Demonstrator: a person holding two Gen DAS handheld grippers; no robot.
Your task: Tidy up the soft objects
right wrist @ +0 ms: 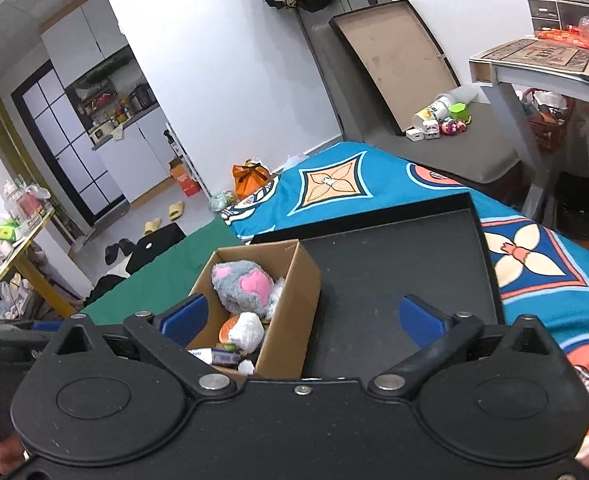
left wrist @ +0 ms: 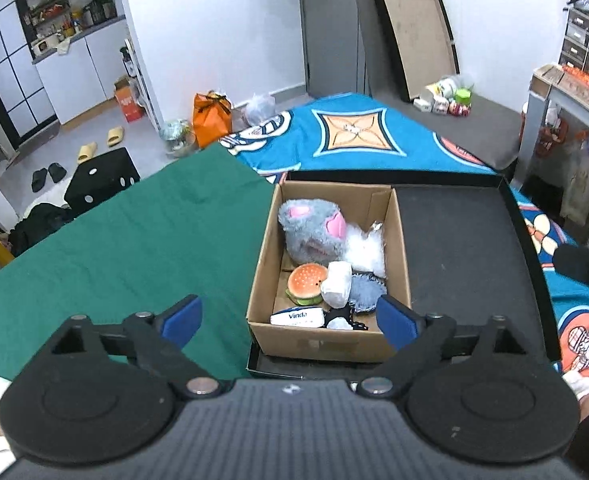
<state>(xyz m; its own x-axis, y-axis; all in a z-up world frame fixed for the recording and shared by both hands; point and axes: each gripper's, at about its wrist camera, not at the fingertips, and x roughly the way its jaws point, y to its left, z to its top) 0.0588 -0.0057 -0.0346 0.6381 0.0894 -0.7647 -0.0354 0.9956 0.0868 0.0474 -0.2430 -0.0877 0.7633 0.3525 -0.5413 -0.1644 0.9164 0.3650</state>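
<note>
An open cardboard box (left wrist: 322,344) stands in the left end of a black tray (left wrist: 462,248). Inside lie a grey plush with pink paws (left wrist: 310,232), a burger toy (left wrist: 304,282), a white rolled cloth (left wrist: 336,284), a fluffy white bag (left wrist: 366,248), a round denim piece (left wrist: 368,292) and a Vinda tissue pack (left wrist: 298,317). My left gripper (left wrist: 288,312) hovers above the box's near edge, open and holding nothing. My right gripper (right wrist: 302,308) is open and holds nothing, over the box (right wrist: 294,320) and the tray (right wrist: 394,264). The plush (right wrist: 242,284) shows there too.
The tray rests on a bed between a green cloth (left wrist: 134,232) and a blue patterned blanket (left wrist: 354,132). A black stool (left wrist: 102,176), slippers and an orange bag (left wrist: 210,120) are on the floor beyond. A cluttered table (left wrist: 566,92) stands to the right.
</note>
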